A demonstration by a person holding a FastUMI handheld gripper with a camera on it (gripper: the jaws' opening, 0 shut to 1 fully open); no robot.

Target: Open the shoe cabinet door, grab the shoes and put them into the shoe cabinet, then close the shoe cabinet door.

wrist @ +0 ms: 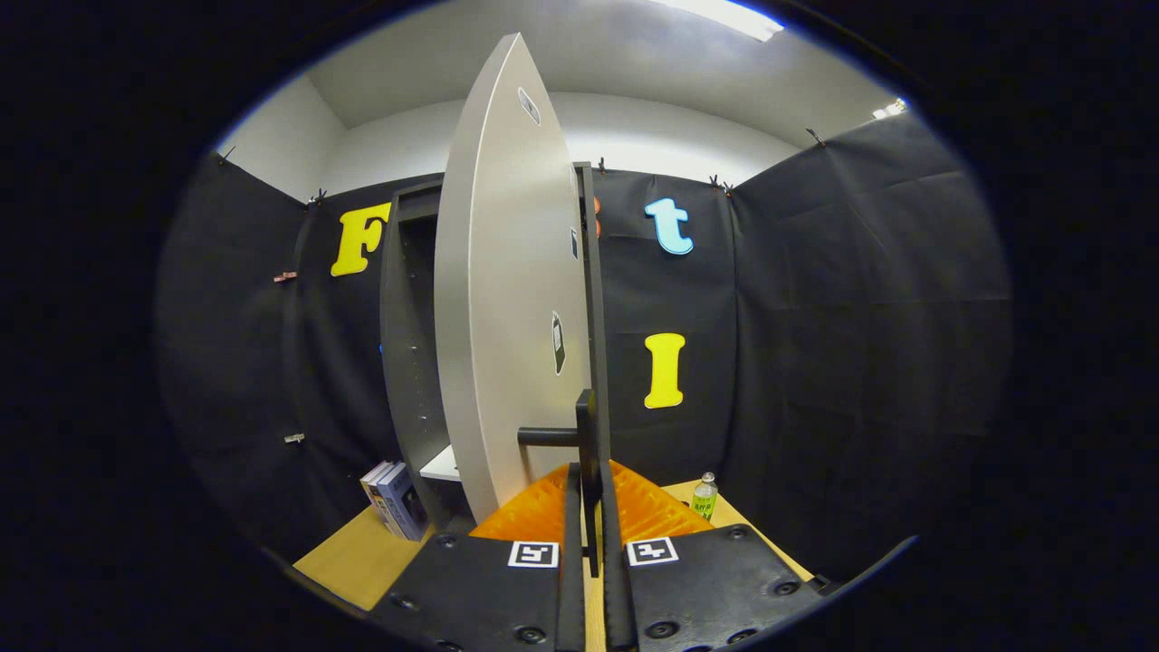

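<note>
We have the gripper (590, 521) at the bottom centre of the frame, fingers closed to a narrow slot around the dark handle (579, 436) on the cabinet door (507, 299). The handle's upright part runs down between the fingers; both look pressed on it, though contact on the right side is hard to confirm.

The door is swung out edge-on toward us and fills the middle of the frame. The shoe cabinet (409, 344) sits behind it, left of centre, interior partly exposed. We can't spot any shoes from here. So we judge the step in hand to be moving the door by its handle; whether it is opening or closing, we can't tell.

To do it well:
- Follow the hinge arc, not a straight pull, or the handle will twist out of the grip.
- Keep the fingers square to the handle post and the grip steady.
- Go slowly near the end of travel; the panel is tall and thin and will likely flex or bounce.

Materials and shapes:
- Door: flat, smooth panel, pale grey matte face, a few small stickers on it, dark edge band.
- Handle: dark, bar-shaped, one horizontal arm and one vertical post, probably hard and slick.
- Cabinet: dark carcass, a row of small shelf-pin holes inside, pale shelf (444, 465) at lower left.
- Table (362, 557): light wood grain, smooth.
- Books (396, 500) leaning beside the cabinet base, lower left.
- Small clear bottle (704, 495) standing at lower right of centre, well clear of the door's edge.
</note>
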